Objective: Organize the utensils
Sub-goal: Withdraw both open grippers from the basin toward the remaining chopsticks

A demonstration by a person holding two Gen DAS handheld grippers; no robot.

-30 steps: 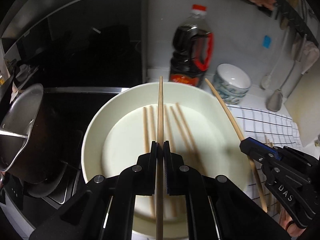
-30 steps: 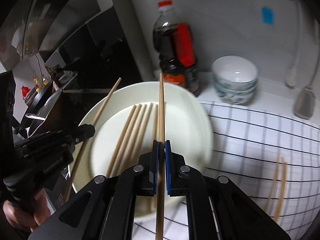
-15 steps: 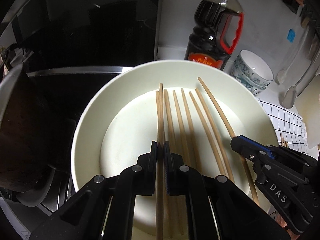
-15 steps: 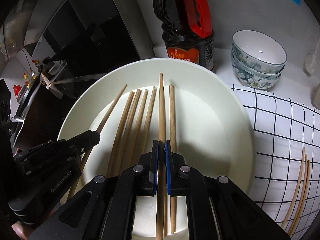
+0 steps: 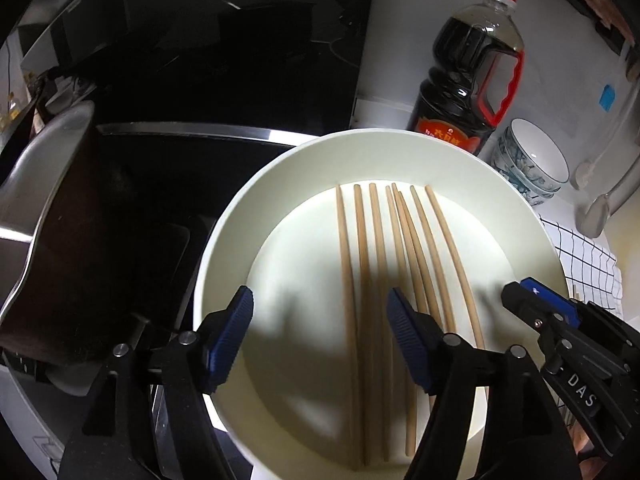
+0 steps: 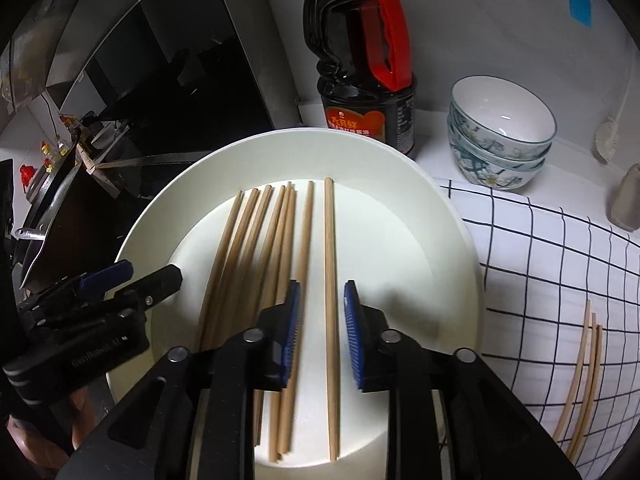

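A white plate (image 5: 224, 256) (image 6: 452, 236) holds several wooden chopsticks (image 5: 362, 264) (image 6: 256, 240) lying side by side. My left gripper (image 5: 320, 312) hovers over the plate's near side, its jaws opening wide. Two chopsticks lie loose below the gap, and no pad touches them. My right gripper (image 6: 322, 296) is also over the plate and its jaws are opening. One chopstick (image 6: 329, 248) lies flat on the plate between the pads, free of both. Each gripper shows in the other's view, the right gripper (image 5: 536, 300) and the left gripper (image 6: 132, 276).
A dark soy sauce bottle (image 6: 360, 60) and stacked patterned bowls (image 6: 500, 136) stand behind the plate. A checked cloth (image 6: 560, 260) to the right carries more chopsticks (image 6: 588, 344). A metal pan (image 5: 52, 220) and black stove lie to the left.
Both grippers were shut on one chopstick each. They sank toward the plate and opened. Both chopsticks now lie flat among the others.
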